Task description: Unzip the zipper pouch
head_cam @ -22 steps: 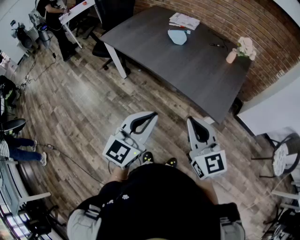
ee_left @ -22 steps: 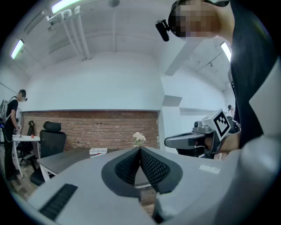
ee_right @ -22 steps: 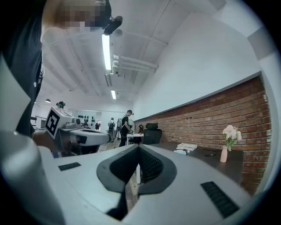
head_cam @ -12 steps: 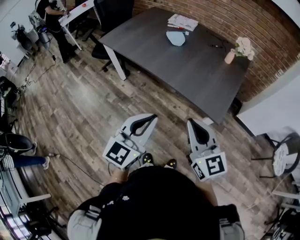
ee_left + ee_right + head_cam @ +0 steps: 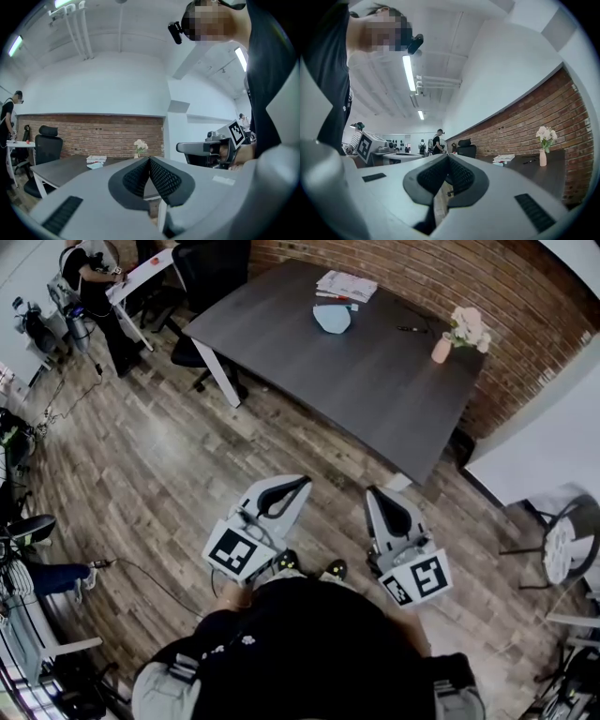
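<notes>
Zipper pouch (image 5: pixel 331 318) (distant), left claw (image 5: pixel 302 482), right claw (image 5: pixel 373 491) — closed.

The white, black-padded left gripper (image 5: pixel 298 483) and its matching right gripper (image 5: pixel 375 493) are held side by side, slightly apart. Both point forward with their jaws closed together on nothing.

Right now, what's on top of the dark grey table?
Pale blue pouch, paper stack, black pen, pink vase of white flowers. Whatever lies beneath the papers is hidden.
</notes>
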`<state>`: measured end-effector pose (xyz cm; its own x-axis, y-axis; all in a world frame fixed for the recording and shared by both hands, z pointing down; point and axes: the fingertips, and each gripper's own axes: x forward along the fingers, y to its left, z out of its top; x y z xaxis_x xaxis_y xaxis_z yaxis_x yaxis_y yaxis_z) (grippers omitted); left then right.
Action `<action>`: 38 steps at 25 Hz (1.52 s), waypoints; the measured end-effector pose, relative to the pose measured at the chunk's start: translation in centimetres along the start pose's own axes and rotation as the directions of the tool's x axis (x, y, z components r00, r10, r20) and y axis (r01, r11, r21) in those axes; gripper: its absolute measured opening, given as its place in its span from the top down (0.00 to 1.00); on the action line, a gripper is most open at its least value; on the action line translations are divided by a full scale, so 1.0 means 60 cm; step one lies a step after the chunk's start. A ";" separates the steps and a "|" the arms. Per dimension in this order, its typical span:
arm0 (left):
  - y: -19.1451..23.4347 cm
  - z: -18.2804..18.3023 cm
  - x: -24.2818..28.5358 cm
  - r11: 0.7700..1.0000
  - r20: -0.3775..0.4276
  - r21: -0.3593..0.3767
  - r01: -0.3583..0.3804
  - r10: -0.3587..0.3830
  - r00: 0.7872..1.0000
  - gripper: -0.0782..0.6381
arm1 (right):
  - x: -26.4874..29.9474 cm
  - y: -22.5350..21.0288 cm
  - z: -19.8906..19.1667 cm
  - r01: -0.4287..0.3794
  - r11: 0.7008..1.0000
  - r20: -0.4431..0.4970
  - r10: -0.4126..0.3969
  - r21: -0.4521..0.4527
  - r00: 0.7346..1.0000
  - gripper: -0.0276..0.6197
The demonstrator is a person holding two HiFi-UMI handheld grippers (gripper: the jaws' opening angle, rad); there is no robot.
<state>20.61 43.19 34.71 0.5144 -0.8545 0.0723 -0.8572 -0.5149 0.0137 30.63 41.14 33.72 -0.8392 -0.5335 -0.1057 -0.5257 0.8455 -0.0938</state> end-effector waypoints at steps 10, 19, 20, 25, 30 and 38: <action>-0.058 0.000 0.053 0.999 -0.013 0.028 0.019 -0.018 1.000 0.89 | -0.064 -0.061 0.000 0.026 1.000 0.013 -0.026 0.000 1.000 0.96; -0.044 -0.007 0.047 1.000 -0.019 0.024 -0.016 0.016 1.000 0.88 | -0.052 -0.062 -0.016 0.014 1.000 -0.014 -0.014 0.003 1.000 0.95; -0.038 -0.009 0.047 1.000 -0.020 0.021 -0.015 0.015 1.000 0.89 | -0.049 -0.062 -0.017 0.020 1.000 -0.017 -0.020 -0.001 1.000 0.95; -0.006 -0.016 0.068 1.000 -0.010 0.002 0.024 -0.024 1.000 0.88 | -0.033 -0.075 -0.023 0.066 0.998 -0.040 -0.067 -0.018 0.997 0.95; 0.043 -0.010 0.099 0.996 0.022 0.000 0.088 -0.088 0.996 0.88 | 0.004 -0.094 -0.026 0.134 0.990 -0.049 -0.135 -0.034 0.990 0.95; 0.160 0.004 0.132 0.990 0.048 -0.015 0.141 -0.140 0.989 0.88 | 0.108 -0.124 -0.015 0.210 0.978 -0.041 -0.210 -0.011 0.977 0.95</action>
<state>16.47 31.44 35.20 0.6300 -0.7763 0.0221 -0.7764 -0.6291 0.0385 28.98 31.40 34.61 -0.7151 -0.6977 -0.0430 -0.6914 0.7151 -0.1031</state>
